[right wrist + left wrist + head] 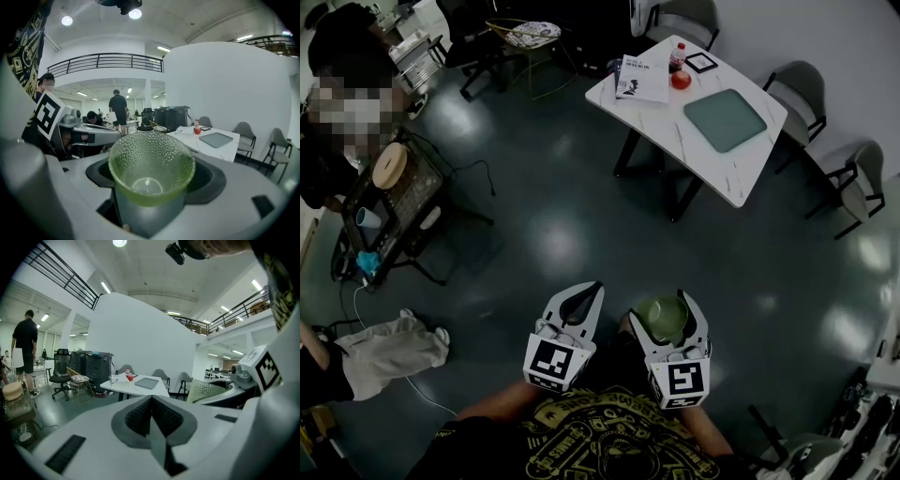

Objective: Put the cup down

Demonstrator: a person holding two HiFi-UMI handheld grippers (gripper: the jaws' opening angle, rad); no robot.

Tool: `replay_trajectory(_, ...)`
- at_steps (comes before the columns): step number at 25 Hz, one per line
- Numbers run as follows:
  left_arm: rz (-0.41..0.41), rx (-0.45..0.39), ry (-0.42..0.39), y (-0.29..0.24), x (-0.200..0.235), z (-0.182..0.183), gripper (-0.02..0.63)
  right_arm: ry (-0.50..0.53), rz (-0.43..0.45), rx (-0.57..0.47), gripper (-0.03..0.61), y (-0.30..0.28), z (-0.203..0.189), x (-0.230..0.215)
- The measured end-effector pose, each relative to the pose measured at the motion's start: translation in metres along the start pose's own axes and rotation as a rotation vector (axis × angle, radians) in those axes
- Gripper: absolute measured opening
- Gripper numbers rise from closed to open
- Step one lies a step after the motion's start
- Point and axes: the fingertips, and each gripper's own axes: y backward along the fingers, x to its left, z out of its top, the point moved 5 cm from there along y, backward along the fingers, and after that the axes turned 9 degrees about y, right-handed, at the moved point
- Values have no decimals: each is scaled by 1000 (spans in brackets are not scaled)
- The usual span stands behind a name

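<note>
A green dimpled glass cup [663, 317] lies on its side between the jaws of my right gripper [661, 305], low in the head view and high above the floor. In the right gripper view the cup [151, 168] has its mouth turned to the camera and the right gripper [152, 187] is shut on it. My left gripper [595, 289] hangs just left of it, its tips together and nothing in them. In the left gripper view the left gripper [151, 401] has its pads touching, and the cup [206, 391] shows at the right.
A white table [741, 173] stands ahead to the right, with a green mat [725, 119], a booklet [641, 79] and a bottle [677, 58] on it. Grey chairs [802, 98] ring it. A cart [389, 216], a person and floor cables are at the left.
</note>
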Motion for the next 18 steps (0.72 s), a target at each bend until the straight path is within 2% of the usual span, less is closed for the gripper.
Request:
replay_trajectory(8, 9, 15, -3, -22, -17, 5, 11, -11, -15, -42, 400, 8, -10, -32)
replay_trajectory(18, 15, -7, -20, -65, -50, 16, 11, -12, -31, -72, 400, 15, -16, -90)
